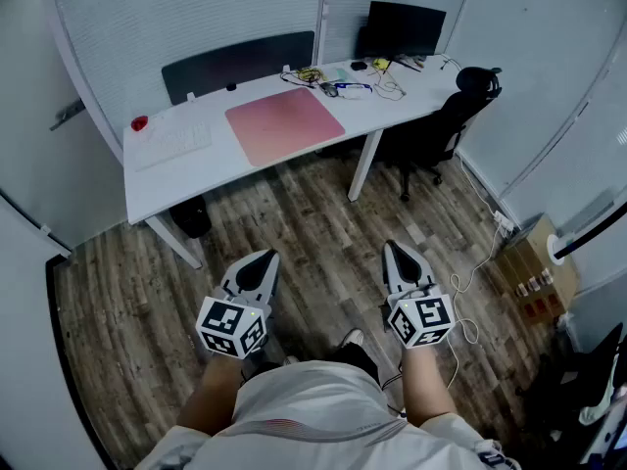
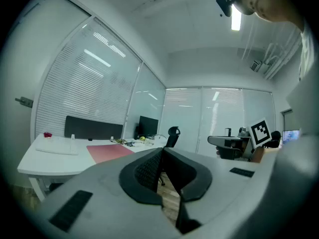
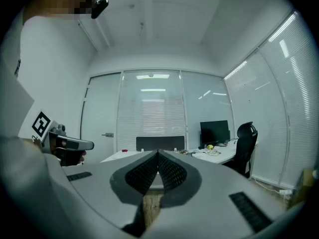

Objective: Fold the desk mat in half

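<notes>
A pink desk mat (image 1: 284, 123) lies flat on the white desk (image 1: 211, 164) across the room; it also shows as a pink strip (image 2: 107, 152) in the left gripper view. My left gripper (image 1: 266, 258) and right gripper (image 1: 393, 249) hang over the wooden floor, far short of the desk, each held in a hand near the person's waist. Both point toward the desk with jaws pressed together and nothing between them. The left gripper (image 2: 162, 152) and the right gripper (image 3: 158, 154) each show their jaw tips meeting in their own views.
A white keyboard (image 1: 173, 145) and a small red object (image 1: 139, 123) lie left of the mat. Cables and small items (image 1: 333, 84), a monitor (image 1: 404, 27) and a dark screen panel (image 1: 238, 64) stand at the desk's back. A black office chair (image 1: 456, 116) stands at right.
</notes>
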{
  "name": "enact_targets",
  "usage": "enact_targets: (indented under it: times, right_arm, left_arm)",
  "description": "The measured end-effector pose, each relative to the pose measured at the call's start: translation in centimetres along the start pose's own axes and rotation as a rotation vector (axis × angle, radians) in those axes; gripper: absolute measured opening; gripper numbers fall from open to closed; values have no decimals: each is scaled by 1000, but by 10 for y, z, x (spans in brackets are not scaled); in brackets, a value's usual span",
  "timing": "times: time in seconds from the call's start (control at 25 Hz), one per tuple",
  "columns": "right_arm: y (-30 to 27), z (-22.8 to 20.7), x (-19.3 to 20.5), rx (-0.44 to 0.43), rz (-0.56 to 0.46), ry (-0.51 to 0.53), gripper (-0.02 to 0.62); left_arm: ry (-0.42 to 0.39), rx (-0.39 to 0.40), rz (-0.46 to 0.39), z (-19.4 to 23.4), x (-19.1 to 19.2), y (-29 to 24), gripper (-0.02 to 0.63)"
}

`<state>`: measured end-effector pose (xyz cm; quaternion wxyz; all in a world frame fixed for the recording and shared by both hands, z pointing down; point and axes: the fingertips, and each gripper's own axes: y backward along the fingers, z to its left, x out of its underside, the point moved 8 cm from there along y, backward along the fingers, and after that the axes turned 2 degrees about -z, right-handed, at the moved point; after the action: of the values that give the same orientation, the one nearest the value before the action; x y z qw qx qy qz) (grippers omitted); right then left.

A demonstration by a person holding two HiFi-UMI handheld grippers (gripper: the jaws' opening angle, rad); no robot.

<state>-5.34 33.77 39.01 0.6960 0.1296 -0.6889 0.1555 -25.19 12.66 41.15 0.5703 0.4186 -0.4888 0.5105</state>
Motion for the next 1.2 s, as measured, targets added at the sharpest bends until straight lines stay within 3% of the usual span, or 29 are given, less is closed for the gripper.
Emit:
enact_targets:
  times: [0.6,1.2]
  right_arm:
    - [-1,4,7,13,20,-16,51]
    - [-67,2,11,-91,32,-27,52]
  left_arm:
    - [12,14,17,2,3,3,15]
    - [34,-58,24,39,4,-16,15]
